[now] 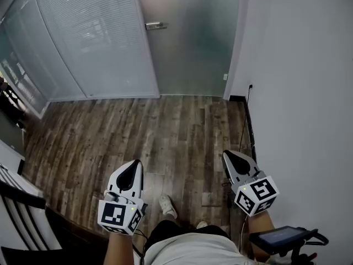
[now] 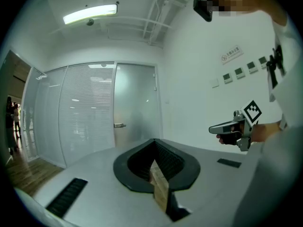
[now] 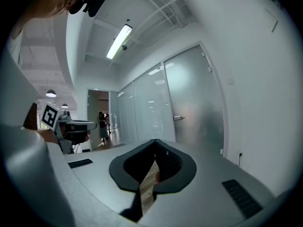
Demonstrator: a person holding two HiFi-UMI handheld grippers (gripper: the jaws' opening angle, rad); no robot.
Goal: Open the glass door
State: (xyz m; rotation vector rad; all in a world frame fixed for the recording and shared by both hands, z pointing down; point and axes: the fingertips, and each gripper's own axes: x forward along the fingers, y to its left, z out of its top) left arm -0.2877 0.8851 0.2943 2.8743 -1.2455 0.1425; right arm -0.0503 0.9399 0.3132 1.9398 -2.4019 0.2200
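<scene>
The frosted glass door (image 1: pixel 187 43) stands closed at the far end of the wood floor, its metal handle (image 1: pixel 156 25) on its left edge. Both grippers hang well short of it, over the floor near my body. My left gripper (image 1: pixel 132 167) points toward the door with its jaws together and nothing in them. My right gripper (image 1: pixel 230 157) is likewise shut and empty, close to the right wall. The left gripper view has the door (image 2: pixel 135 108) and handle (image 2: pixel 119 125) straight ahead beyond the jaw tips (image 2: pixel 154 141). From the right gripper (image 3: pixel 155 141), the handle (image 3: pixel 178 118) shows far ahead.
A glass partition with blinds (image 1: pixel 94 43) runs left of the door. A white wall (image 1: pixel 298 93) borders the right side, with a cable (image 1: pixel 248 120) along its foot. A dark chair frame (image 1: pixel 22 203) sits at the lower left. People (image 3: pixel 102 124) stand in the far corridor.
</scene>
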